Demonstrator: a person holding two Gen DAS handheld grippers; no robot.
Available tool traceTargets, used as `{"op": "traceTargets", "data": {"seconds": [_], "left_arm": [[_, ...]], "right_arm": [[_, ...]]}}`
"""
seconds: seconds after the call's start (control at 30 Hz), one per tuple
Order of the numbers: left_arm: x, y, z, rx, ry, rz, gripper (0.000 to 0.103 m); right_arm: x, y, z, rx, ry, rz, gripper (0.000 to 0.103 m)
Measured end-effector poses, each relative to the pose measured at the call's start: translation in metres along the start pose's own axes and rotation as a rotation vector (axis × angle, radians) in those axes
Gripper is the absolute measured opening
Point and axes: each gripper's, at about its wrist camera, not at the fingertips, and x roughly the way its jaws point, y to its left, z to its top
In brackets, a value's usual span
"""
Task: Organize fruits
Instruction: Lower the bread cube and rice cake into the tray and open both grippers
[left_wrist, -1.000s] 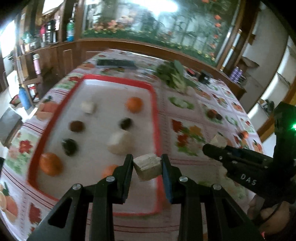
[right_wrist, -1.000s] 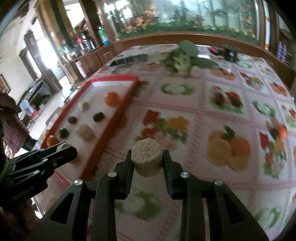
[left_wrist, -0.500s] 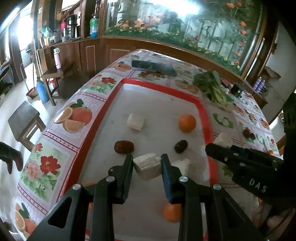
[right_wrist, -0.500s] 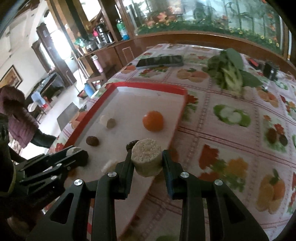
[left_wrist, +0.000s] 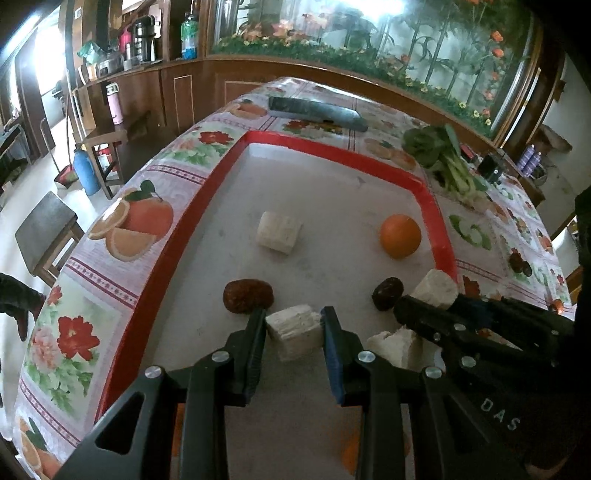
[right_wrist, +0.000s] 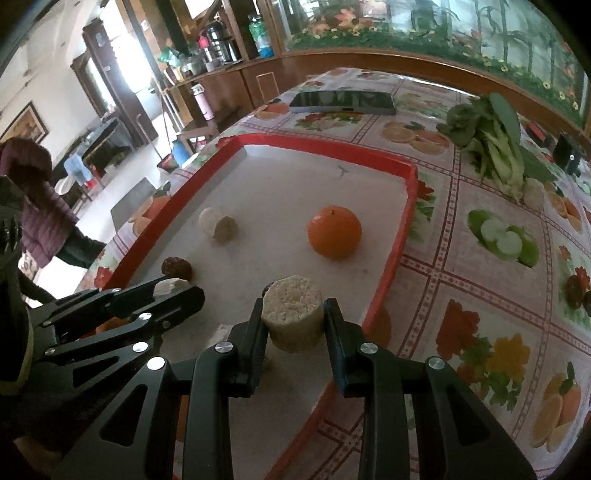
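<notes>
My left gripper (left_wrist: 293, 325) is shut on a pale sugarcane chunk (left_wrist: 295, 330) held over the red-rimmed tray (left_wrist: 332, 147). My right gripper (right_wrist: 293, 317) is shut on a round sugarcane piece (right_wrist: 291, 314) above the tray's (right_wrist: 402, 229) near right part; it also shows in the left wrist view (left_wrist: 436, 282). On the tray lie an orange (left_wrist: 400, 236), a white chunk (left_wrist: 279, 232), a brown date (left_wrist: 247, 295), a dark date (left_wrist: 387, 293) and another white chunk (left_wrist: 393, 341). The left gripper (right_wrist: 173, 291) shows at the left of the right wrist view.
The fruit-print tablecloth (right_wrist: 480, 295) covers the table. A bunch of leafy greens (right_wrist: 491, 136) lies right of the tray, a dark flat phone-like slab (right_wrist: 343, 99) beyond it. A small black box (right_wrist: 570, 155) sits far right. Chairs and a person (right_wrist: 40, 214) are left of the table.
Both grippers have moved forward over the tray, each still holding its sugarcane piece. The tray's far objects now look nearer.
</notes>
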Motion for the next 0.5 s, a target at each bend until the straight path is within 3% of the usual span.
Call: {"op": "traceTargets", "data": {"seconds": [0.5], "left_arm": [[0.0028,-0.0040,0.0019,0.008,0.016,0.013,0.035]], "right_arm": [[0.0039,-0.0014,0.0032,0.001,0.002,0.002,0.031]]}}
